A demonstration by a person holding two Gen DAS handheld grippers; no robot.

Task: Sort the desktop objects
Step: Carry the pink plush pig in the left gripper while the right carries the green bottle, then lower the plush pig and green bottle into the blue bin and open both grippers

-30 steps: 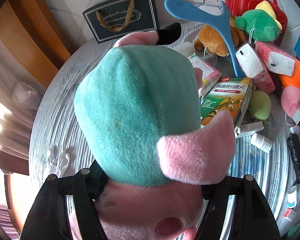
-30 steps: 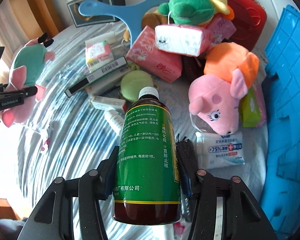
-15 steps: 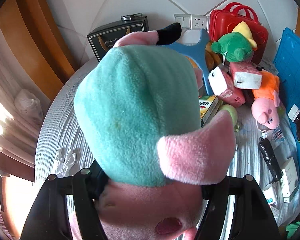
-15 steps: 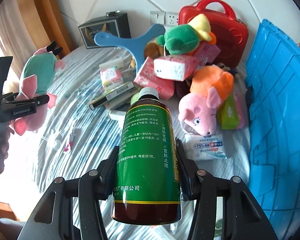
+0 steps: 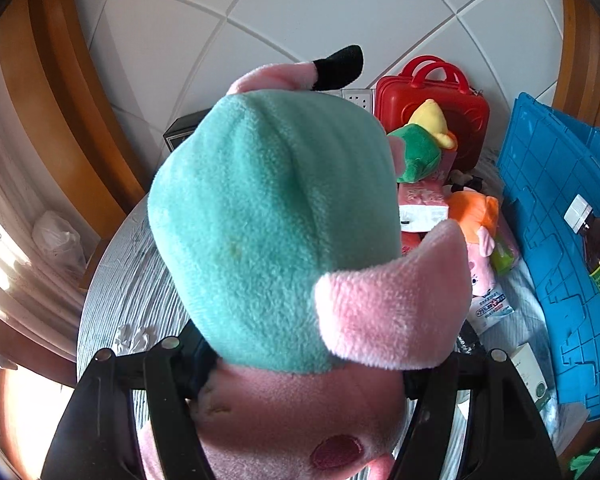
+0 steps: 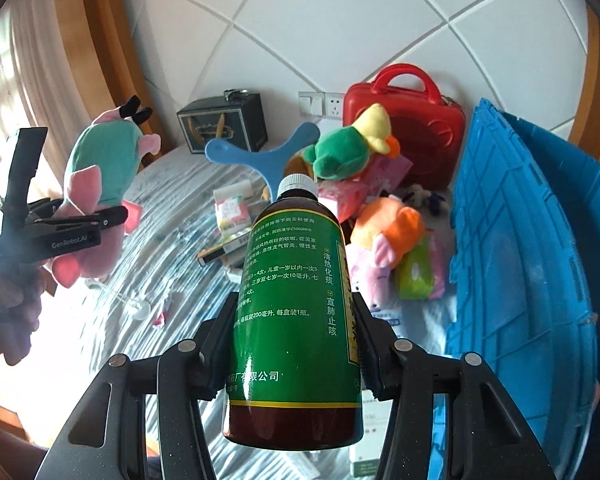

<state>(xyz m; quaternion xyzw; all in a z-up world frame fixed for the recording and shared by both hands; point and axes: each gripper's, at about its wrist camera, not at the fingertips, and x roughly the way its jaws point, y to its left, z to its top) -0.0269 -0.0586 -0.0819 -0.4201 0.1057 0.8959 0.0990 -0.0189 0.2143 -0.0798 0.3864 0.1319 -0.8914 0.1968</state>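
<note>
The soft teal and pink plush toy (image 5: 276, 232) is held up above the striped counter (image 5: 140, 280), with the left gripper (image 5: 300, 396) jaws closed tight on its pink bottom. The brown glass bottle with a green label (image 6: 296, 320) is also up above the counter, squeezed between the right gripper (image 6: 296, 344) jaws. The big blue plastic bin (image 6: 520, 280) stands just to the right of the bottle.

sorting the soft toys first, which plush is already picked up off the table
The teal-and-pink plush, clamped in the left gripper and held above the table. The green plush and the orange-and-pink pig lie in the pile.
</note>
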